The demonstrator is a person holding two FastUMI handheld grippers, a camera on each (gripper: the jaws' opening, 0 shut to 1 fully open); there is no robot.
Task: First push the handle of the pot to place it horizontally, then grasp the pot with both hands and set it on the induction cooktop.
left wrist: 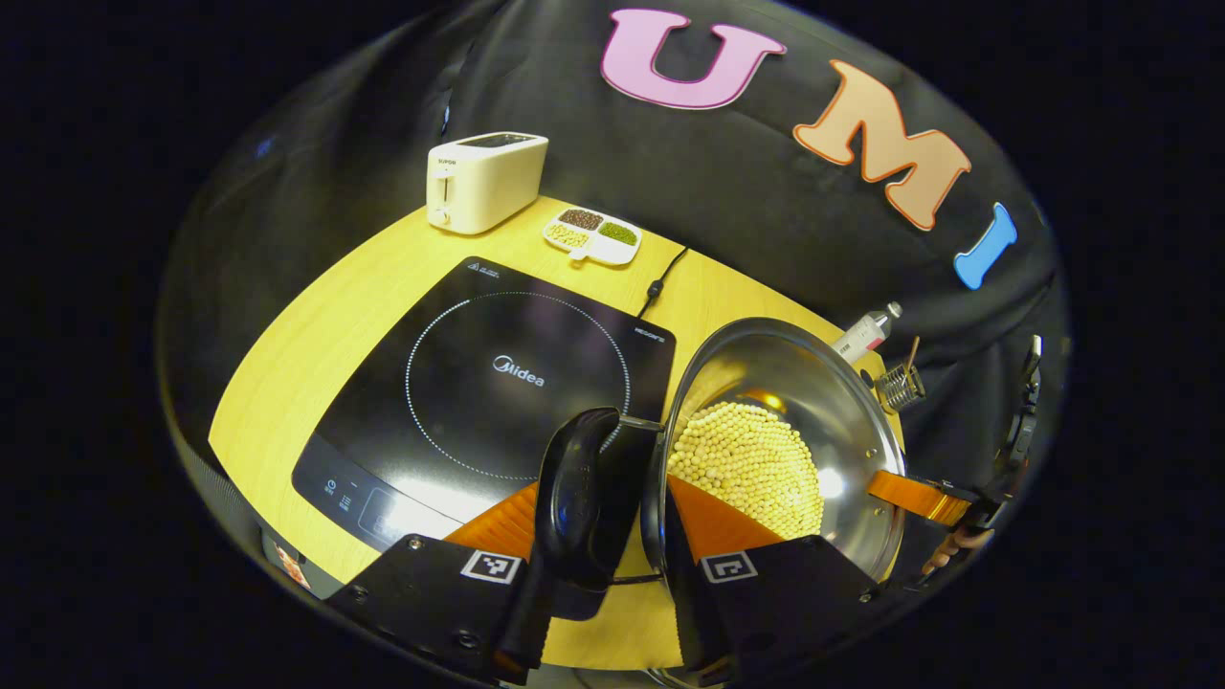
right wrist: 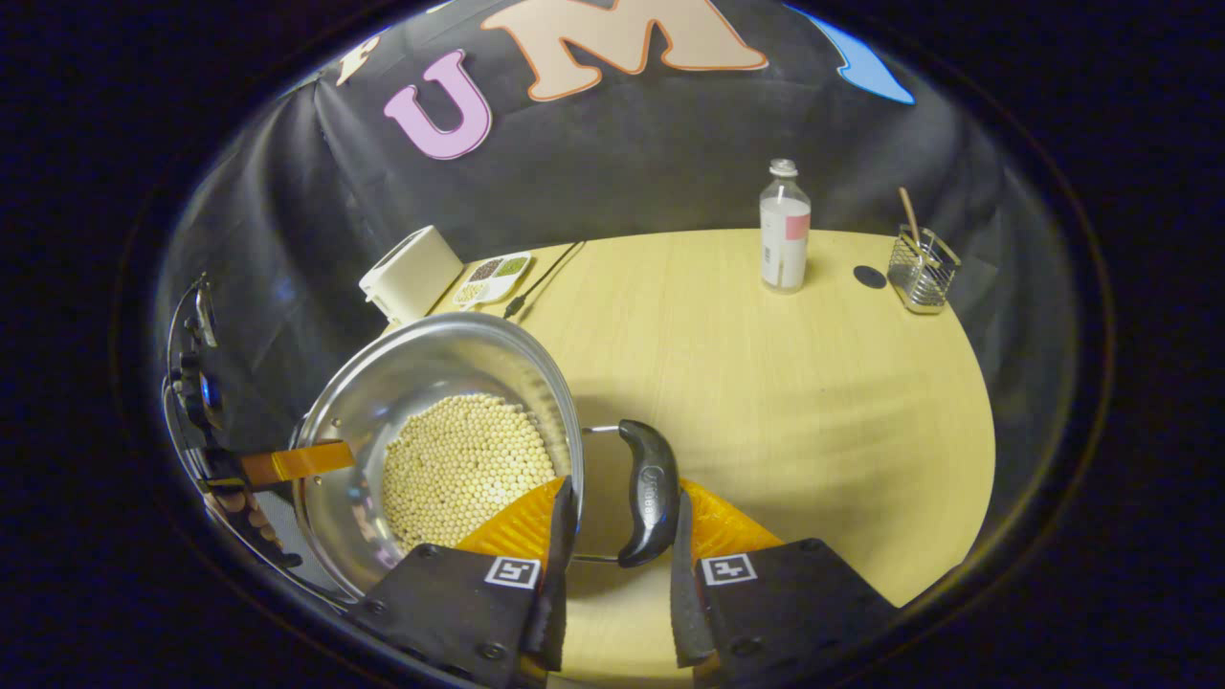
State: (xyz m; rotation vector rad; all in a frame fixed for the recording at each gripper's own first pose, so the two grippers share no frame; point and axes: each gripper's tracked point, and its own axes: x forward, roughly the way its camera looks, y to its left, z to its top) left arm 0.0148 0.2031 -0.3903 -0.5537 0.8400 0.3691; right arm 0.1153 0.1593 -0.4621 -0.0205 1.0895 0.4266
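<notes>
Both tongs are on the pot, one at each side handle, and it sits on the bench right beside the cooktop.

In the left gripper view the left tongs [left wrist: 601, 522] stand clamped on the near black handle [left wrist: 577, 498], one finger against the handle's outside, the other inside the rim of the pot [left wrist: 842, 421]; the pale beans [left wrist: 751, 464] fill its bottom. The cooktop [left wrist: 498, 383] lies just left of it, toaster [left wrist: 483, 180] and divided dish [left wrist: 591, 234] behind. In the right gripper view the right tongs [right wrist: 617, 531] straddle the other handle [right wrist: 649, 493]; whether they're pressing, I can't tell. Far across the bench [right wrist: 766, 383] stand a bottle [right wrist: 784, 228] and a wire holder [right wrist: 921, 270].
</notes>
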